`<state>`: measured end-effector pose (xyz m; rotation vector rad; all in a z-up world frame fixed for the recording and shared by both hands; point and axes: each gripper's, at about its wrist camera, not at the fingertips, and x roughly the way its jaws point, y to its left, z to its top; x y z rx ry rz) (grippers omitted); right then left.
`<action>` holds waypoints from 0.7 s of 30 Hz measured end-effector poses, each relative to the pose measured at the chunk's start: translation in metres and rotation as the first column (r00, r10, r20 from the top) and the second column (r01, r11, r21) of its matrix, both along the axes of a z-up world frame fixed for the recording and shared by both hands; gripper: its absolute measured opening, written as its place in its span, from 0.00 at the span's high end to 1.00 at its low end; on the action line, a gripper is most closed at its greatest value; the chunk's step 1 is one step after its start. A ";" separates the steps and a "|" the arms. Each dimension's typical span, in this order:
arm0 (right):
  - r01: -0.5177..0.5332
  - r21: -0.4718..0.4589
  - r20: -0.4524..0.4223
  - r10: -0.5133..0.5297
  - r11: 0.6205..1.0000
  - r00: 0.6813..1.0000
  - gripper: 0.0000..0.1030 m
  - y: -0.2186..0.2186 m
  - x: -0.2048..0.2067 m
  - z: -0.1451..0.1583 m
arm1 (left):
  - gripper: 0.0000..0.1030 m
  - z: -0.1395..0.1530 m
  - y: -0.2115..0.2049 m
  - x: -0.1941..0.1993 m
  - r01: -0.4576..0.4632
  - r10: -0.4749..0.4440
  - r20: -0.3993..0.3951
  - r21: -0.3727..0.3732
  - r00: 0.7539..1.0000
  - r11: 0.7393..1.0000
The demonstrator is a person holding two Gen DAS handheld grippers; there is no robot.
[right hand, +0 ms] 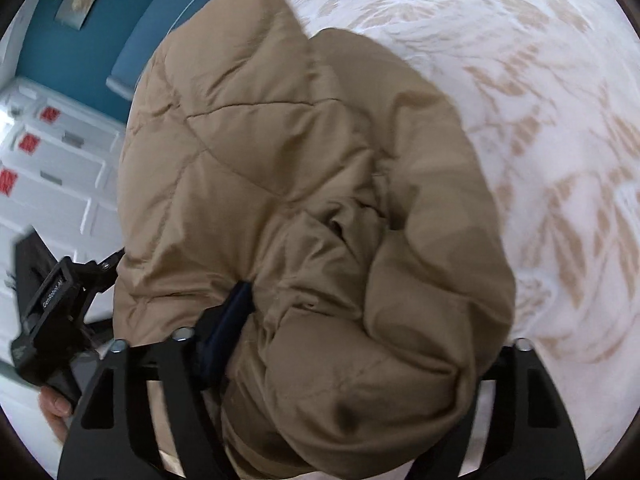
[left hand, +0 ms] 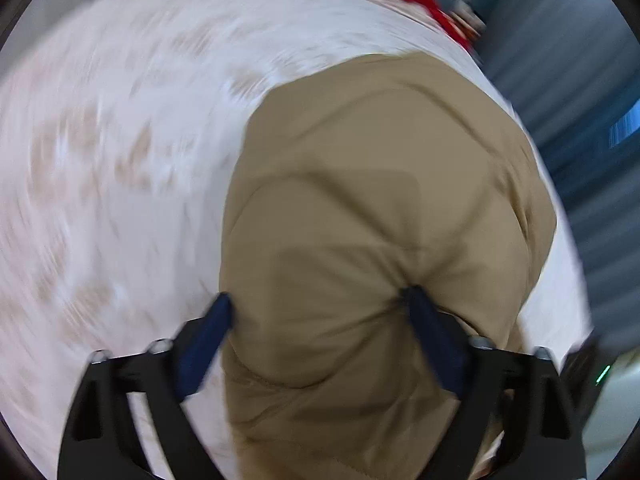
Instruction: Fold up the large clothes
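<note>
Where spread on the patterned bedspread (left hand: 120,160): tan puffer jacket (left hand: 360,200), bunched, quilted. Left gripper (left hand: 320,300): jaws wide, pressed on a thick fold of jacket. Right gripper (right hand: 360,300): one finger (right hand: 236,308) against padding, other hidden; grip cannot be told.

A big, puffy tan coat (right hand: 304,184) with stitched squares is lying bunched up on a white bed cover with light brown leaf shapes (right hand: 560,120), its soft folds piling toward 6 o'clock and its top reaching toward 11 o'clock.
</note>
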<state>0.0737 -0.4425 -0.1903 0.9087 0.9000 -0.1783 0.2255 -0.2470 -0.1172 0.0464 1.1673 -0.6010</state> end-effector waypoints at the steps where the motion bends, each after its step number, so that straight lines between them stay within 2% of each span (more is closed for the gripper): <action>1: -0.016 -0.013 -0.009 0.016 1.000 1.000 0.46 0.002 0.005 0.003 | 0.32 0.005 -0.006 -0.004 0.041 -0.042 0.036 0.038 0.998 0.998; 2: -0.042 -0.039 -0.024 0.041 0.998 0.999 0.52 0.006 0.010 0.008 | 0.39 0.011 -0.014 -0.010 0.088 -0.095 0.075 0.088 0.993 0.992; 5: -0.103 -0.130 -0.063 0.096 0.986 0.993 0.65 0.019 0.025 0.022 | 0.54 0.017 -0.021 -0.018 0.125 -0.140 0.112 0.132 0.984 0.983; 9: -0.142 -0.231 -0.107 0.120 0.962 0.987 0.68 0.040 0.037 0.035 | 0.67 0.022 -0.011 -0.021 0.109 -0.125 0.118 0.135 0.985 0.985; 11: -0.143 -0.240 -0.109 0.119 0.960 0.987 0.68 0.047 0.040 0.037 | 0.69 0.027 0.003 -0.019 0.085 -0.098 0.106 0.117 0.990 0.990; 13: -0.139 -0.245 -0.105 0.116 0.960 0.988 0.68 0.052 0.037 0.036 | 0.68 0.030 0.019 -0.011 0.054 -0.064 0.084 0.108 0.994 0.993; 17: -0.135 -0.269 -0.112 0.108 0.954 0.988 0.68 0.051 0.034 0.035 | 0.59 0.032 0.047 -0.008 -0.011 -0.003 0.087 0.160 0.996 0.987; 18: -0.132 -0.266 -0.112 0.105 0.955 0.988 0.68 0.051 0.033 0.035 | 0.48 0.031 0.054 -0.007 -0.025 0.013 0.073 0.161 0.997 0.987; 20: -0.131 -0.268 -0.115 0.103 0.954 0.988 0.68 0.047 0.027 0.038 | 0.31 0.025 0.074 -0.004 -0.065 0.063 0.020 0.128 0.998 0.990; 21: -0.134 -0.273 -0.120 0.105 0.953 0.987 0.68 0.047 0.027 0.038 | 0.31 0.019 0.083 -0.001 -0.080 0.082 -0.016 0.110 0.997 0.991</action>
